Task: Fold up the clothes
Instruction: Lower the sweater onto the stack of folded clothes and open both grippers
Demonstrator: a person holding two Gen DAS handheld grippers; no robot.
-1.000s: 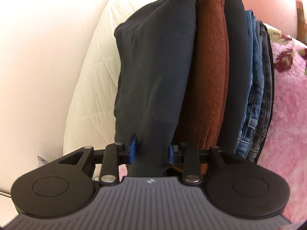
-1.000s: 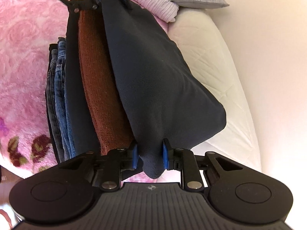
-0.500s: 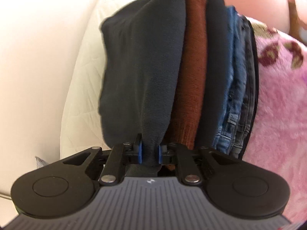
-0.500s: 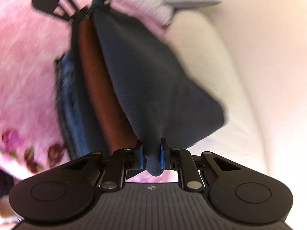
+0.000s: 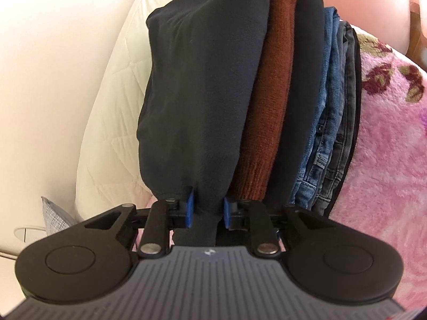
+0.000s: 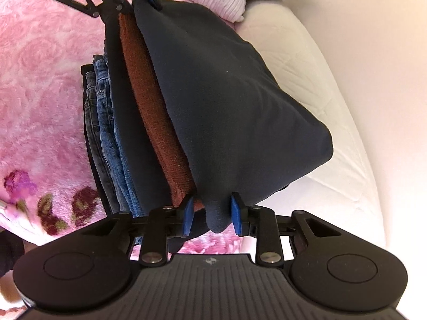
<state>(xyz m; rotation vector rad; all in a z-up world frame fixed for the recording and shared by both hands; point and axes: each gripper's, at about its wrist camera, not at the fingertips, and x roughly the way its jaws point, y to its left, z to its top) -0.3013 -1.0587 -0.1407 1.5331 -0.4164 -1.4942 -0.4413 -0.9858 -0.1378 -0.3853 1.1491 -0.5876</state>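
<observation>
Two tools, the left tool [image 5: 205,210] and right tool [image 6: 210,214], stand apart around opposite ends of the soft, limp, folded navy garment [image 5: 202,80] topping the clothes stack [image 5: 315,106] on the bed [image 5: 387,133].

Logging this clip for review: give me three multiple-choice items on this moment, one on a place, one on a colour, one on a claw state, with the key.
1. Where does the folded navy garment lie?
A. on top of the clothes stack
B. under the jeans
C. on the floor

2. What colour is the knit sweater directly beneath it?
A. white
B. rust brown
C. green

3. How do the pads of the right claw stand?
A. clamped flat on the cloth
B. spread, cloth loose between them
C. gripping the pink blanket

Key: 1 A, it is the outermost layer of the stack; 2 B, the brown knit shows beside the navy; 3 B, gaps show beside the cloth tip.
</observation>
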